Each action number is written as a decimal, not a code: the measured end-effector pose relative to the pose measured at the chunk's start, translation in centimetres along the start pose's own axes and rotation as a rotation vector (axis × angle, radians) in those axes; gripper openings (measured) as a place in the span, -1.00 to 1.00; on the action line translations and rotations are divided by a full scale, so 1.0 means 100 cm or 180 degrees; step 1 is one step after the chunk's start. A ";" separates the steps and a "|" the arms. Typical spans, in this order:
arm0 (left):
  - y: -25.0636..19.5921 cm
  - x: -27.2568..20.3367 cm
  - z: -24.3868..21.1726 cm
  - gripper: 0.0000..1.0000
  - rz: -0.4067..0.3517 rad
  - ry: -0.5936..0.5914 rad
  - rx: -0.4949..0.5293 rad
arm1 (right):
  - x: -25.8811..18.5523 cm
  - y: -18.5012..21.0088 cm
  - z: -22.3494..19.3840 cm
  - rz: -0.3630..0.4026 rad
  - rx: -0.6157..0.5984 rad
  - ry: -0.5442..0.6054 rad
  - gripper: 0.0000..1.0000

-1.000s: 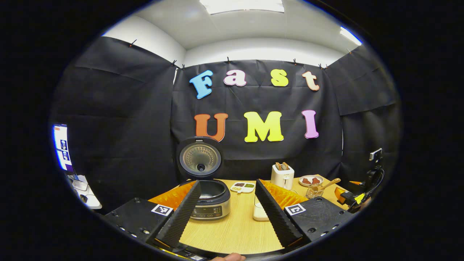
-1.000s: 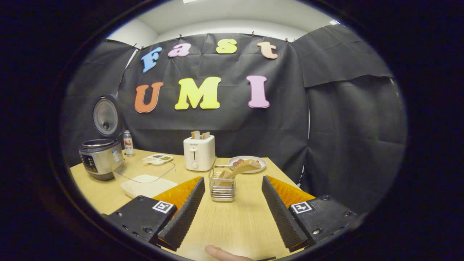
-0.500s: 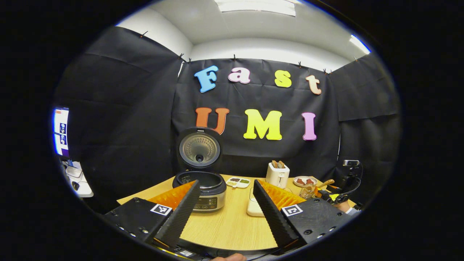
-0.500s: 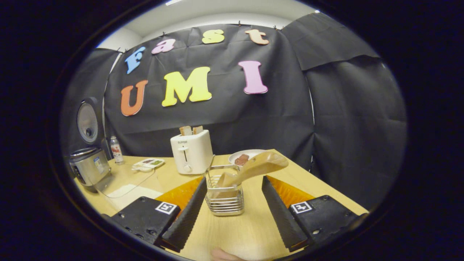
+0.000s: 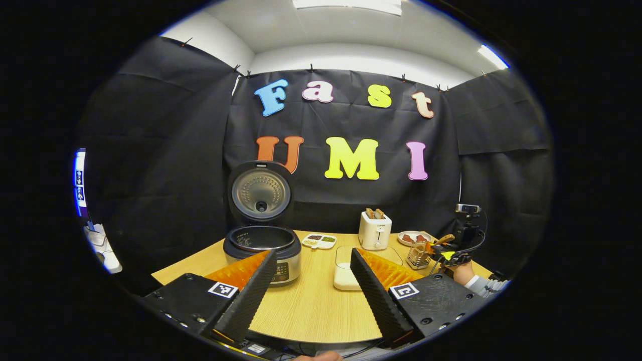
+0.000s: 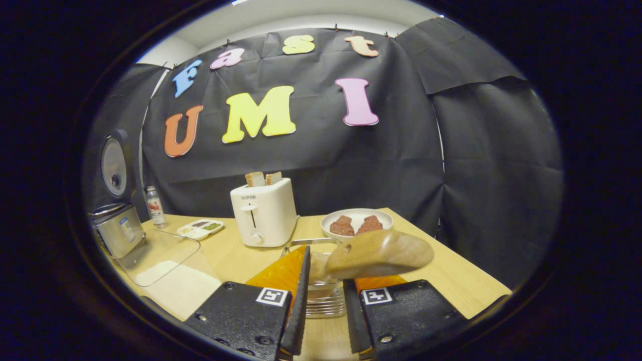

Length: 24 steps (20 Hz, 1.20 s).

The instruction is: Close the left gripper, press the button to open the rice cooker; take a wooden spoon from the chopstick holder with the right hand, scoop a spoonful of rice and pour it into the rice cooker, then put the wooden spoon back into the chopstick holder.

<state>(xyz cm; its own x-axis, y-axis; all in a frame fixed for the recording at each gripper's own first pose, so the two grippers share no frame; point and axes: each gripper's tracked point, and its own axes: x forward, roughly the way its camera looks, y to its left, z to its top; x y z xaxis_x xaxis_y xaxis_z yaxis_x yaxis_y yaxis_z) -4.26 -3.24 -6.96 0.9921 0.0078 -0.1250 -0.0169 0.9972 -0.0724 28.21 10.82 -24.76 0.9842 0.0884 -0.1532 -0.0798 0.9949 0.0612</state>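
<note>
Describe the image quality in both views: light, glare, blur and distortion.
Left gripper view: bright ceiling panels blow out to white; the table is evenly lit and sharp, and fisheye bends the walls. Right gripper view: the wooden spoon looms soft and oversized close to the lens; the toaster stays crisp.

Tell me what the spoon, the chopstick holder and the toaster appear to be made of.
Spoon: wood, smooth matte tan with faint grain. Chopstick holder: metal wire, seemingly; thin shiny silver bars with gaps between. Toaster: probably plastic, a glossy cream-white shell with soft highlights, though painted metal can't be ruled out.
</note>
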 end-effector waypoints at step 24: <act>0.025 -0.005 -0.028 0.89 0.0000 0.0114 -0.0044 | -0.074 0.174 0.134 0.1071 -0.0207 -0.0253 -0.79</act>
<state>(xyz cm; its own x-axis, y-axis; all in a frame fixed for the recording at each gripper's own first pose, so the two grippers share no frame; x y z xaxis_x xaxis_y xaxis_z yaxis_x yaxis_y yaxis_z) -5.12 -0.94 -9.86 0.9871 0.0050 -0.1602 -0.0190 0.9961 -0.0861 21.61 26.87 -9.37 0.9101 0.4104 -0.0578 -0.4092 0.9119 0.0320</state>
